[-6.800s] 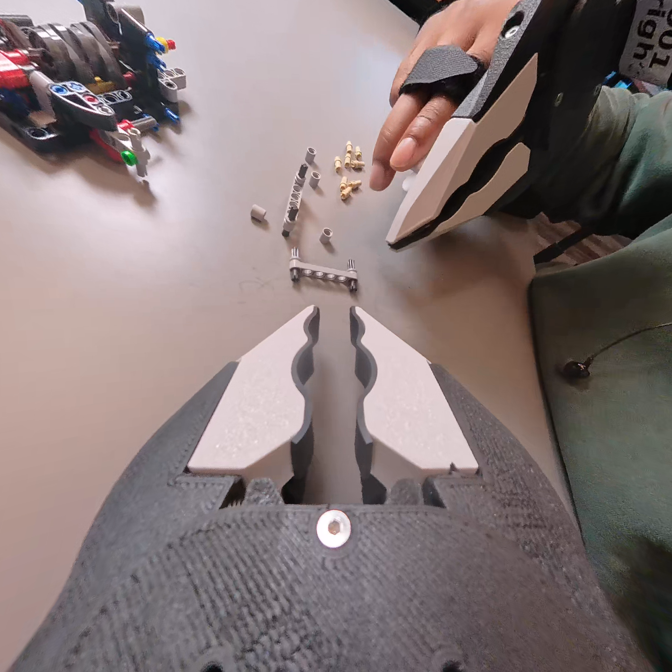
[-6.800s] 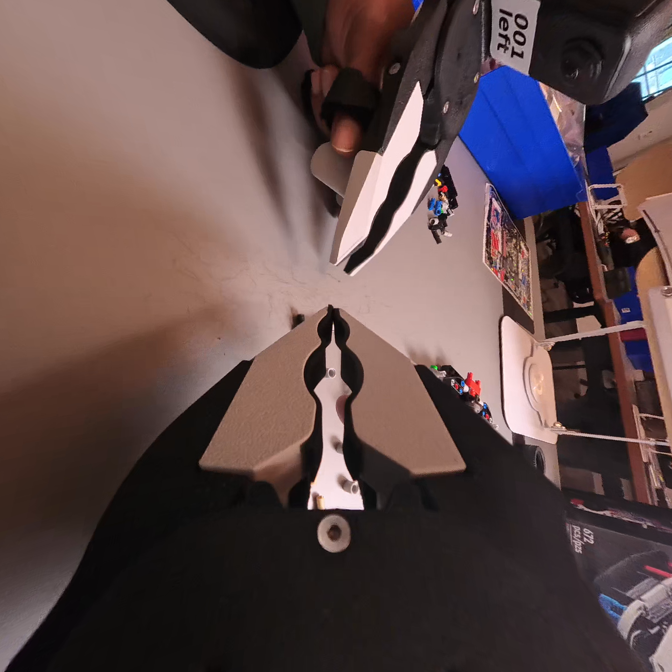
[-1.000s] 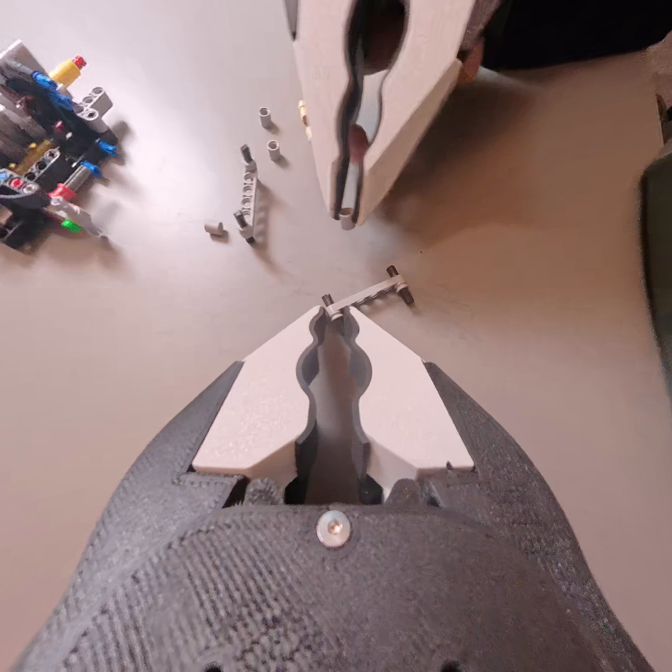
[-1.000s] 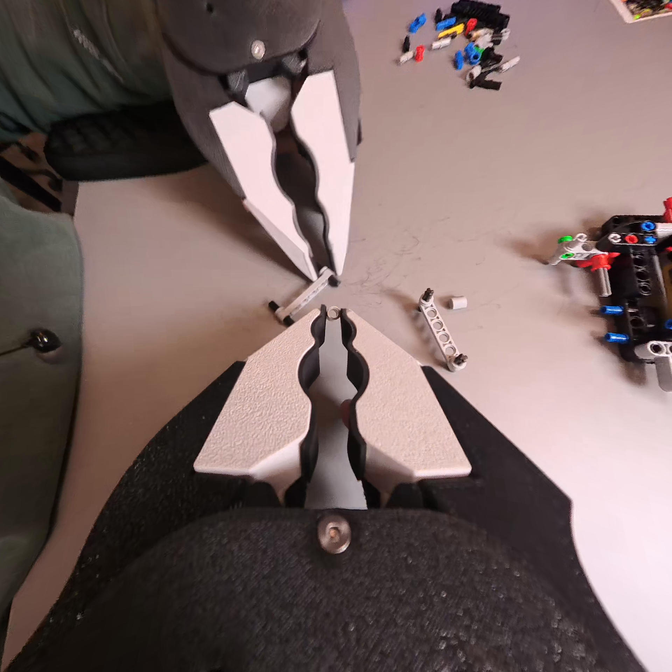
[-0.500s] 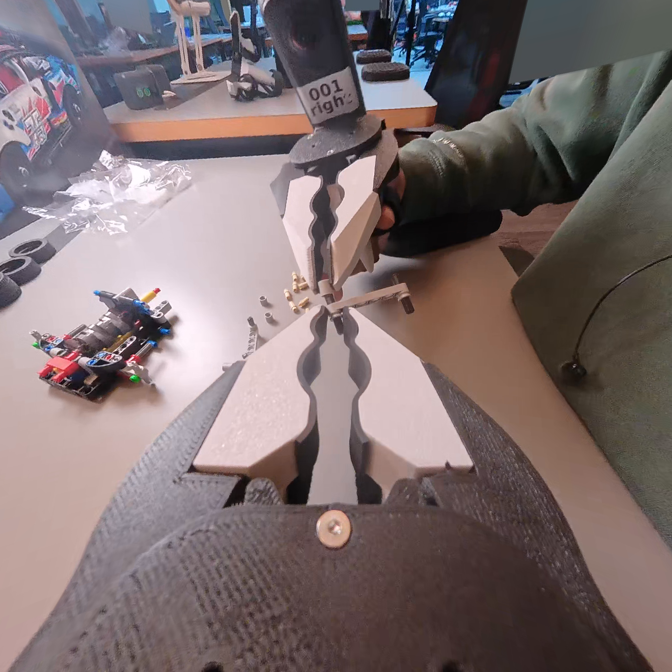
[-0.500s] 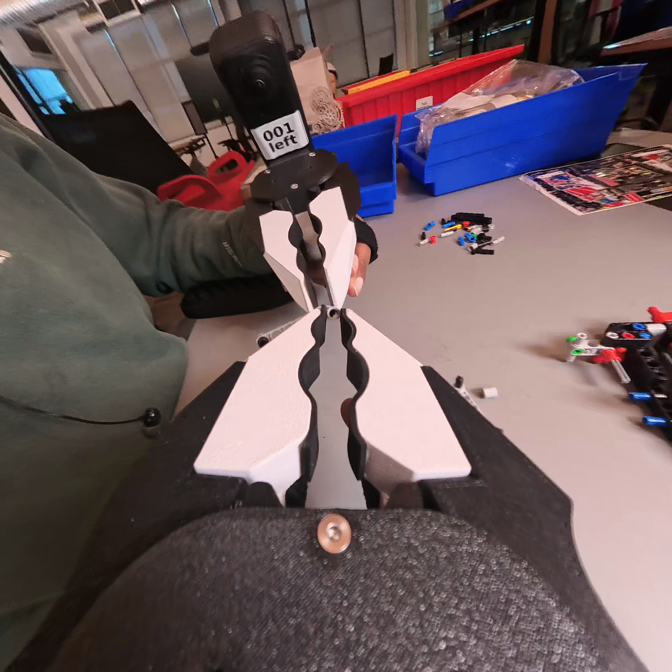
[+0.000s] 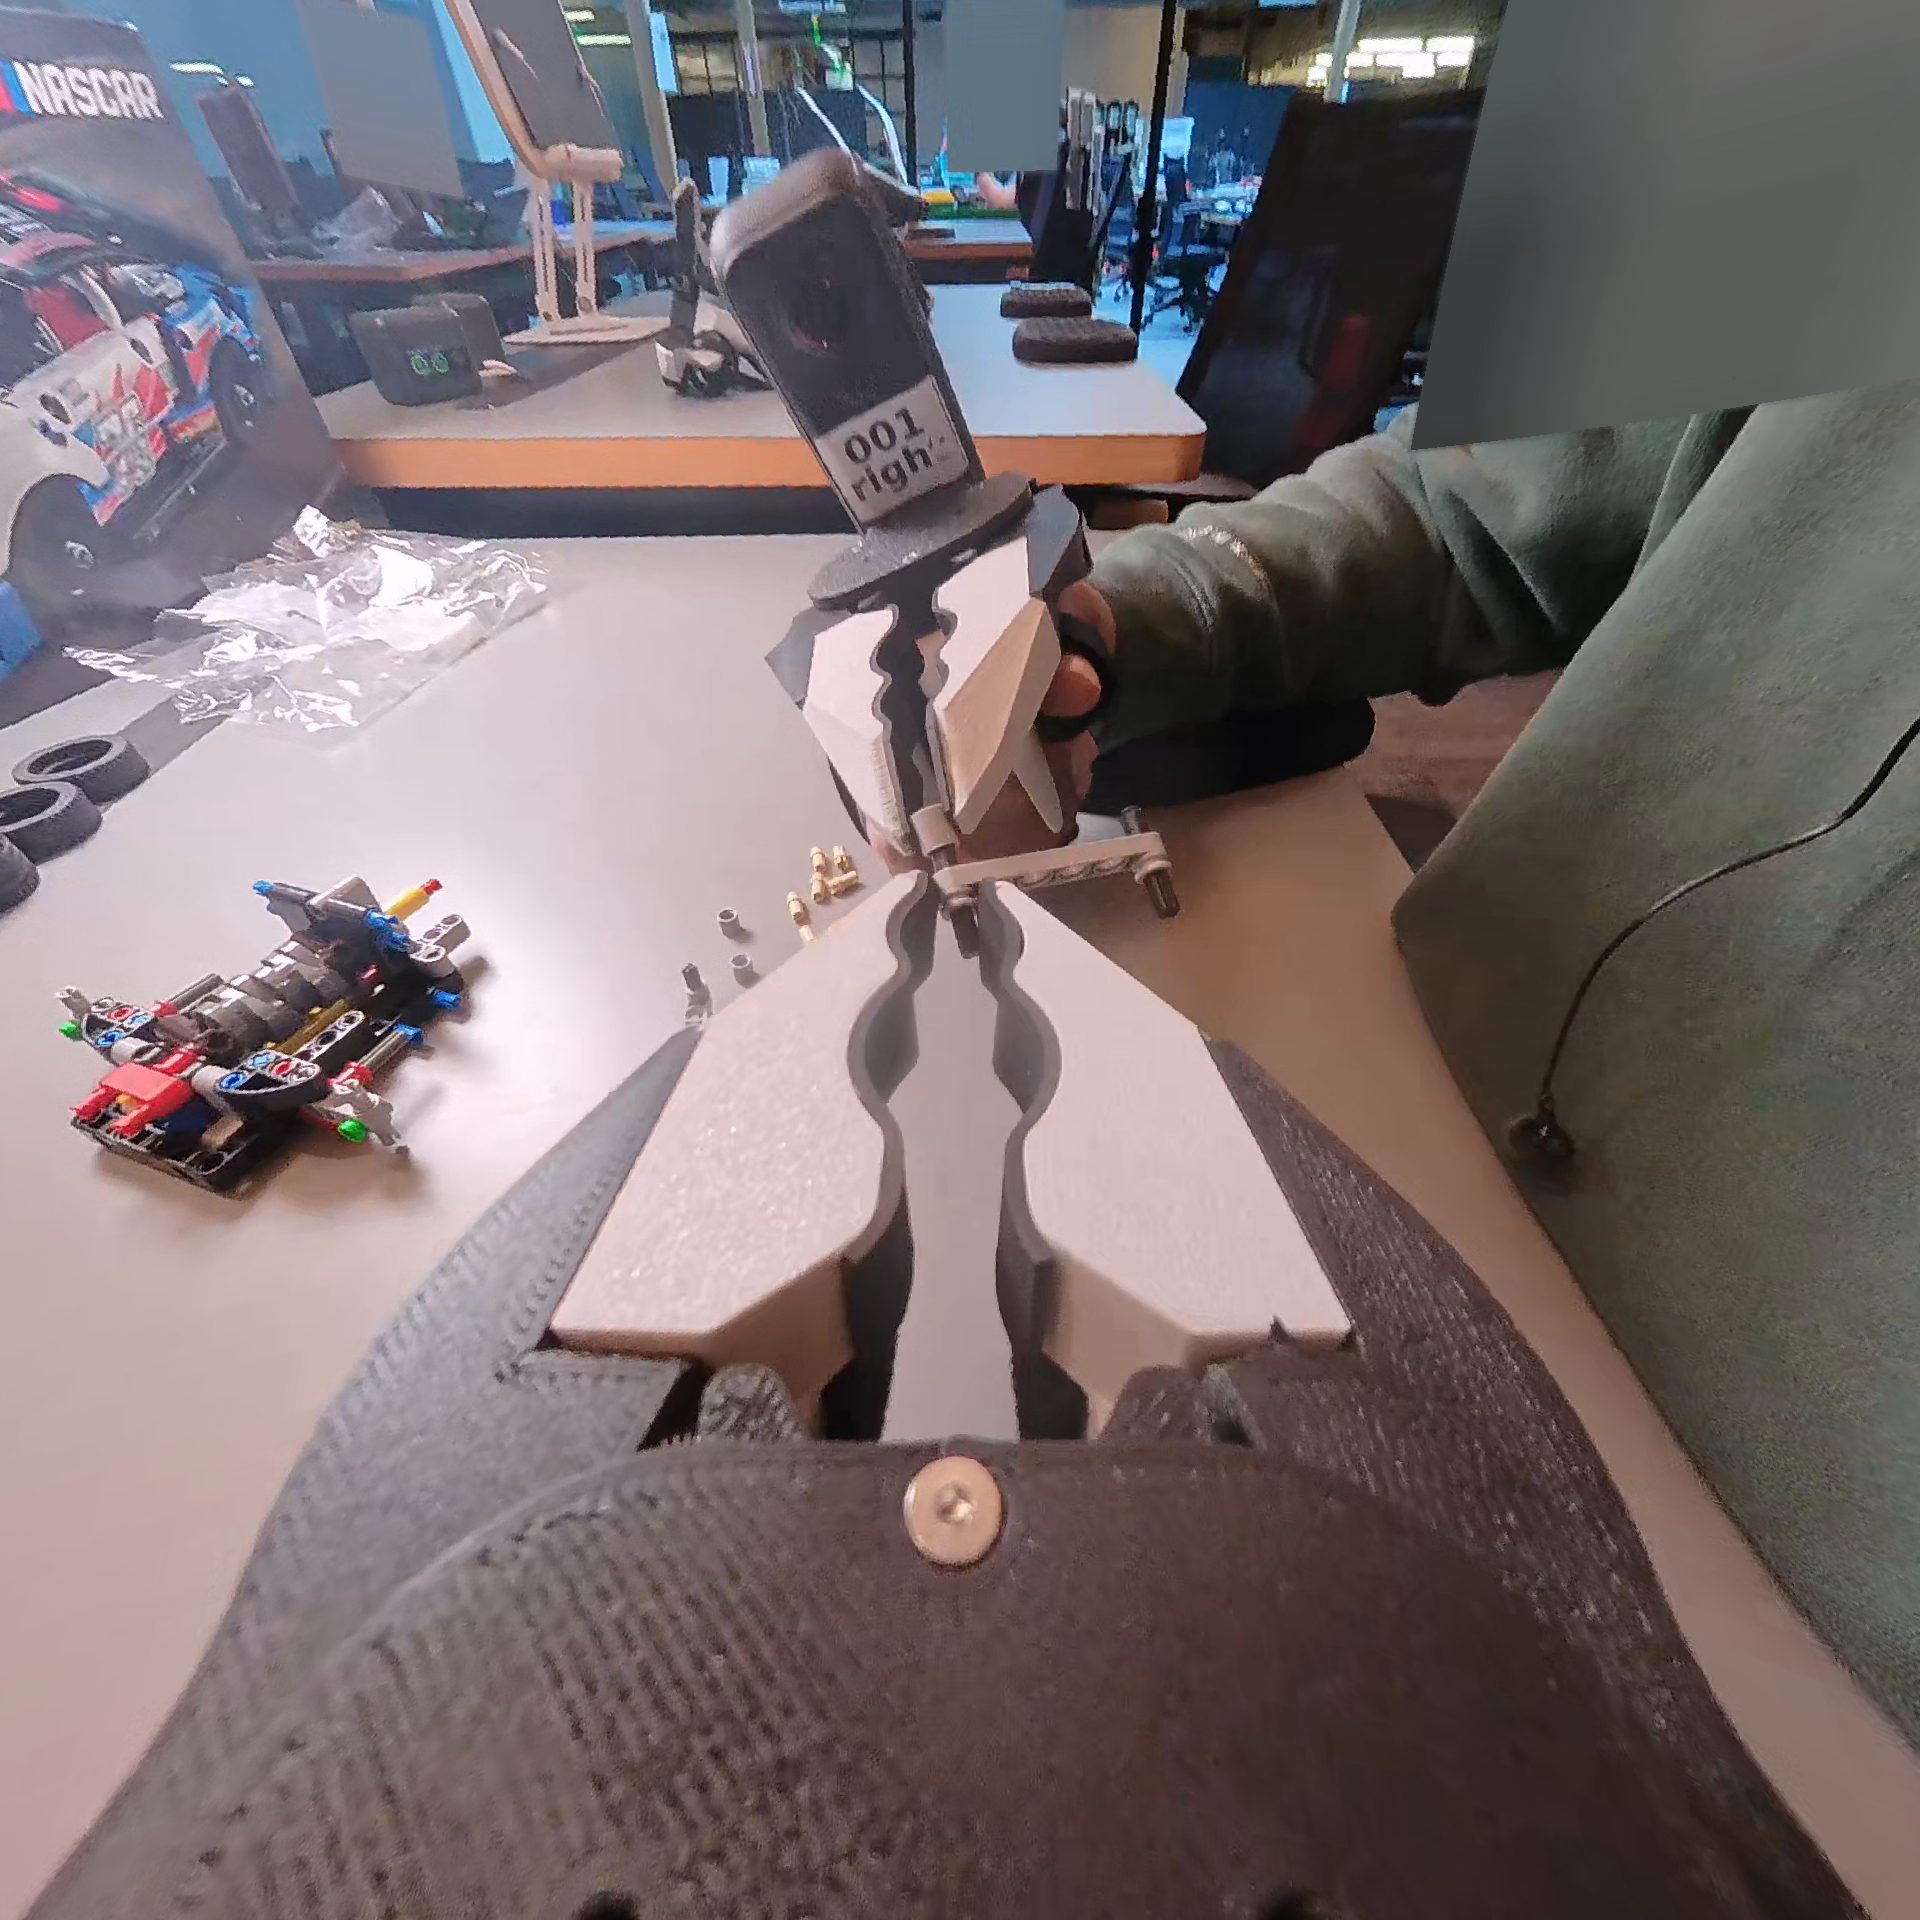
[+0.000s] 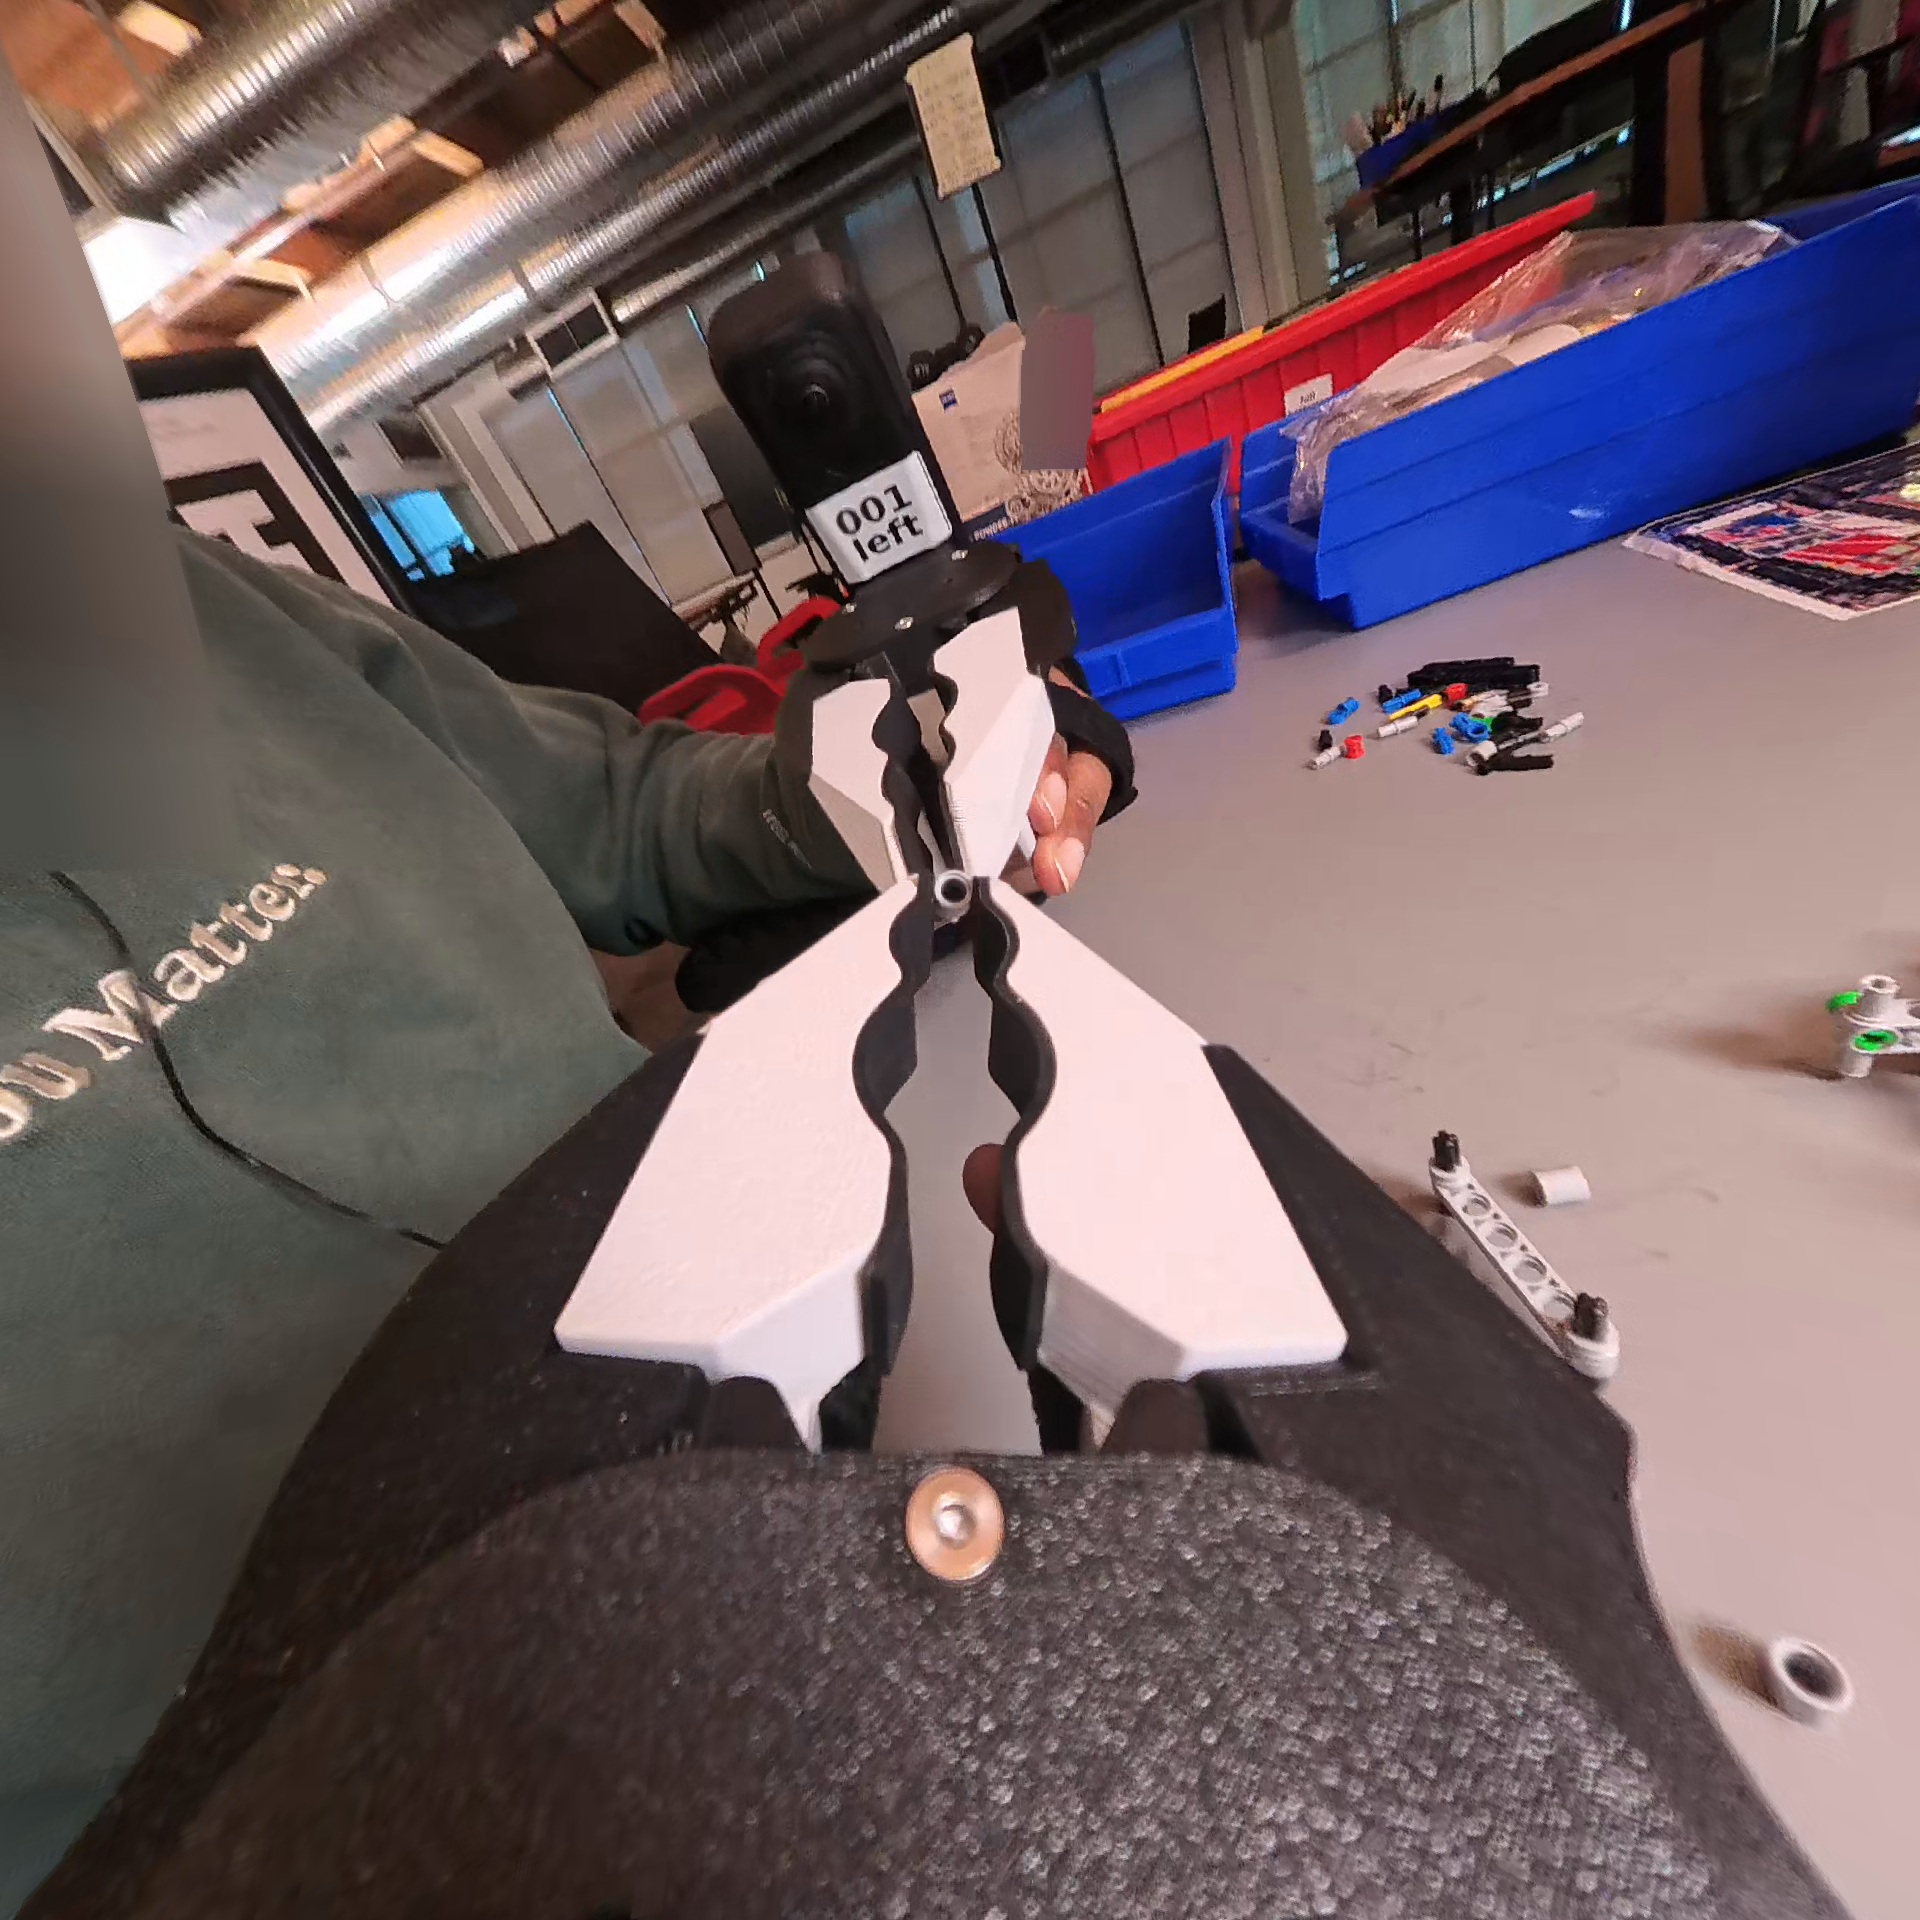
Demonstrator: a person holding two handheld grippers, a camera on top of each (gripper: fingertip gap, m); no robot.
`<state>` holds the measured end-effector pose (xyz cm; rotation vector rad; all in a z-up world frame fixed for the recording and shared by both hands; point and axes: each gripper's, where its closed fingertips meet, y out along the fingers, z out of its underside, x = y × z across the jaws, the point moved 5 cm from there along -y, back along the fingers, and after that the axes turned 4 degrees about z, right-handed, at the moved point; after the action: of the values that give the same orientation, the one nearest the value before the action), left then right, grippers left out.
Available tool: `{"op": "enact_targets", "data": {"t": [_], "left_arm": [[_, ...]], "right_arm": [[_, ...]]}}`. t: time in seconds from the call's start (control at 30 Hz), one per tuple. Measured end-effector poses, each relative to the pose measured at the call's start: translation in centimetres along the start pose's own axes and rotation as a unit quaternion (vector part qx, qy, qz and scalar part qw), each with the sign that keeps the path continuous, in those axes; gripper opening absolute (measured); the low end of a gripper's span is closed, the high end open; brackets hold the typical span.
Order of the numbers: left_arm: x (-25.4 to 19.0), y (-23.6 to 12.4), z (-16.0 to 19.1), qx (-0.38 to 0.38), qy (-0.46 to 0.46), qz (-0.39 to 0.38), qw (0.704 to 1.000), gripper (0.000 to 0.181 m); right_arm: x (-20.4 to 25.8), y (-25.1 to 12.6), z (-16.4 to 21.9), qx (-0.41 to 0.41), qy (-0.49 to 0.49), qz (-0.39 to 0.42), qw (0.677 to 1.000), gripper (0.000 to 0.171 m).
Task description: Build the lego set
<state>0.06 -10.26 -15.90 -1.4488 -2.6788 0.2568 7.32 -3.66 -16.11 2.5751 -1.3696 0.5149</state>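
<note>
A grey beam (image 7: 1055, 862) with dark pins is pinched by one end pin in the closed left gripper (image 7: 961, 925), lifted above the table (image 7: 582, 748). A small grey bushing (image 8: 951, 890) is clamped at the tips of the closed right gripper (image 8: 951, 902), pressed onto that pin.

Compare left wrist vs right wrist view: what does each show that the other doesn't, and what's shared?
Left wrist only: the part-built car, tyres, a clear bag, tan pins, and the beam held at its pin by the left gripper.

Right wrist only: blue bins, a loose parts pile, a printed sheet, and a second beam on the table.

Both: the two grippers tip to tip above the table, the right gripper pinching a grey bush, and green sleeves.
</note>
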Motion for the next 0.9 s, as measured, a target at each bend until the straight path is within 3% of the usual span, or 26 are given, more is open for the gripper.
{"op": "enact_targets", "data": {"t": [0.33,0.9], "left_arm": [[-0.6,-0.6,-2.0,-0.094,-0.002,-0.004,0.996,0.005],[-1.0,-0.3,-3.7,-0.178,-0.061,0.012,0.982,0.004]], "right_arm": [[1.8,0.1,-1.9,-0.087,-0.058,0.003,0.995,0.004],[2.6,0.0,-2.9,-0.172,0.008,-0.041,0.984,0.004]]}}
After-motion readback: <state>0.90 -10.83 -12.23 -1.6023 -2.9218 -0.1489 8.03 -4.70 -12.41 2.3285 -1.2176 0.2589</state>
